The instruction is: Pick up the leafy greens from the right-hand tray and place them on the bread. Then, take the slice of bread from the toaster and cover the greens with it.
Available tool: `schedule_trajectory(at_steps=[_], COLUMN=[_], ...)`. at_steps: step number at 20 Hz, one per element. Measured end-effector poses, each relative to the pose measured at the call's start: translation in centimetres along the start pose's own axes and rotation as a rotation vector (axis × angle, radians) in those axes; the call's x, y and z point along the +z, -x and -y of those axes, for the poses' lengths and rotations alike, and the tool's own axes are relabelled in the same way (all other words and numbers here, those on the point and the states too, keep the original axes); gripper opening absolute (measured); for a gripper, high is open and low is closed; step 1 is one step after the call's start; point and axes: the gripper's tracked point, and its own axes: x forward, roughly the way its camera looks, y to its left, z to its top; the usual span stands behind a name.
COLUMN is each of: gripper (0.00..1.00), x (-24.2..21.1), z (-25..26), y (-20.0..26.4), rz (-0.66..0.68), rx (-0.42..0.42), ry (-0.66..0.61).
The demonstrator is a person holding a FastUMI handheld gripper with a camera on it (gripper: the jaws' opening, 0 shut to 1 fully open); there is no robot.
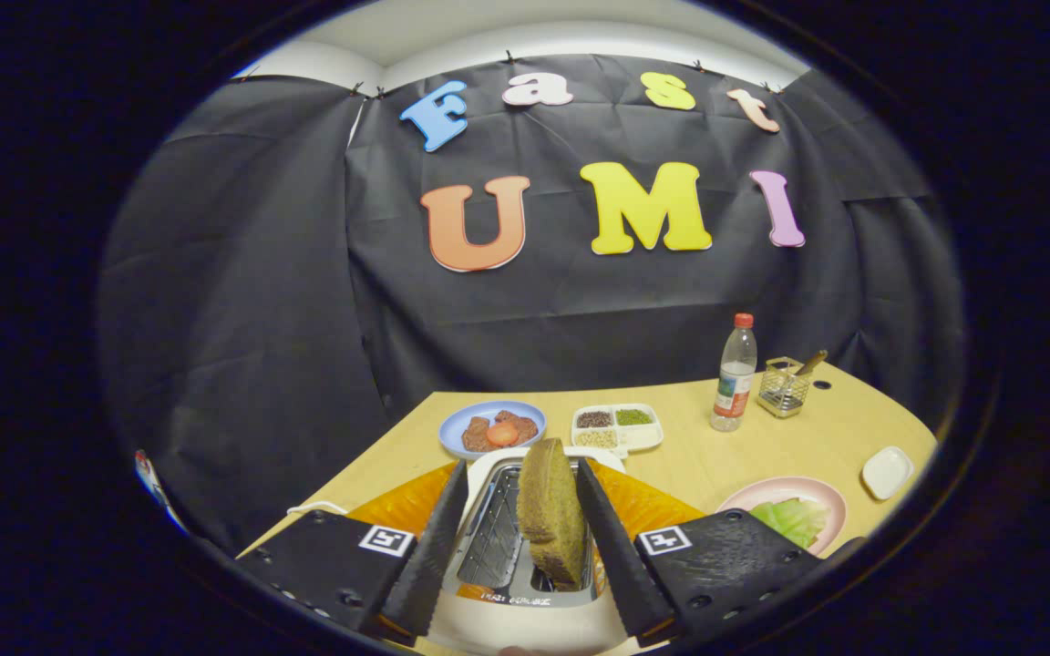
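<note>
The gripper (519,478) straddles the toaster (525,565), fingers spread either side of the bread slice (550,513), which stands upright on edge, seemingly untouched

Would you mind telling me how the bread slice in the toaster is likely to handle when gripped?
The bread slice stands upright in the toaster between the open gripper fingers, so it looks fairly stiff. Its coarse, porous face suggests it is light and could crumble under a hard squeeze.

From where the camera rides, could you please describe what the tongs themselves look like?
The tongs have two long, tapering fingers with a finely ribbed surface. Each runs back into a broad, flat mount block with small round holes and a square black-and-white marker.
</note>
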Motion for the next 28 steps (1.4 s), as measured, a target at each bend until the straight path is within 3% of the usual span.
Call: schedule_trajectory(at_steps=[3, 8, 10, 11, 20, 24, 28], gripper=[0.60, 0.19, 0.16, 0.08, 0.08, 0.08, 0.08], x=[-0.4, -0.4, 0.2, 0.4, 7.8, 10.6, 9.4], z=[1.3, 2.3, 2.6, 2.3, 3.8, 8.3, 13.9], y=[-0.5, -1.0, -0.7, -0.5, 4.7, 7.3, 7.8], rz=[-0.030, -0.054, -0.045, -0.037, 0.171, 0.269, 0.265], rx=[-0.039, -0.047, -0.032, -0.009, 0.099, 0.052, -0.030], ry=[-0.010, -0.064, -0.072, -0.089, -0.186, -0.227, -0.209])
